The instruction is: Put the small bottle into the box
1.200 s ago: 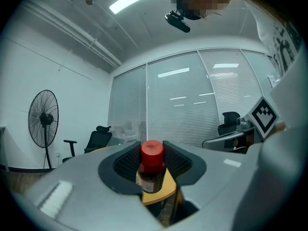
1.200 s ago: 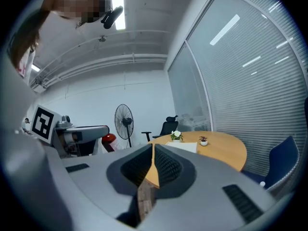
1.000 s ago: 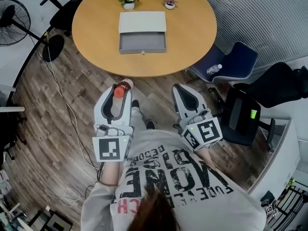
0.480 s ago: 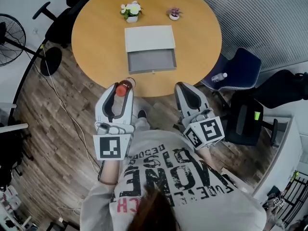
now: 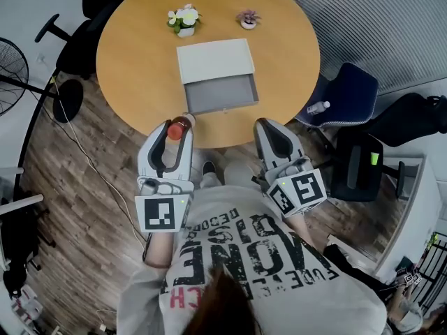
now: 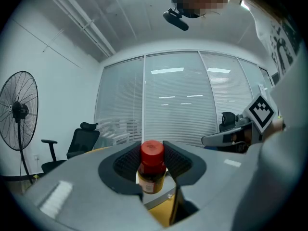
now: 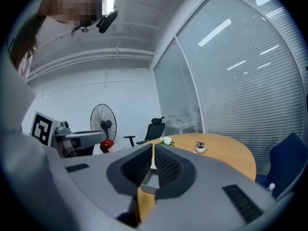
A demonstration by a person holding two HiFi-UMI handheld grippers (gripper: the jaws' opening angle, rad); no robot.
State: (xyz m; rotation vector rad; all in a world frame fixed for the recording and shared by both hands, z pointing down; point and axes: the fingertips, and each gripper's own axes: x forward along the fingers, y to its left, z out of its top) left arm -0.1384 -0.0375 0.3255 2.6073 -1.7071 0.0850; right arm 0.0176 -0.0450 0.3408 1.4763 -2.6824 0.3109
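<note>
Left gripper (image 5: pixel 171 134) clamped on bottle (image 5: pixel 177 128), upright, at table (image 5: pixel 133 54) near edge. Box (image 5: pixel 222 94) ahead, slightly right of it. Right gripper (image 5: pixel 271 132) jaws together, empty.

T-shirt (image 5: pixel 272 257) print, upside down, partly legible: "NONE".
</note>
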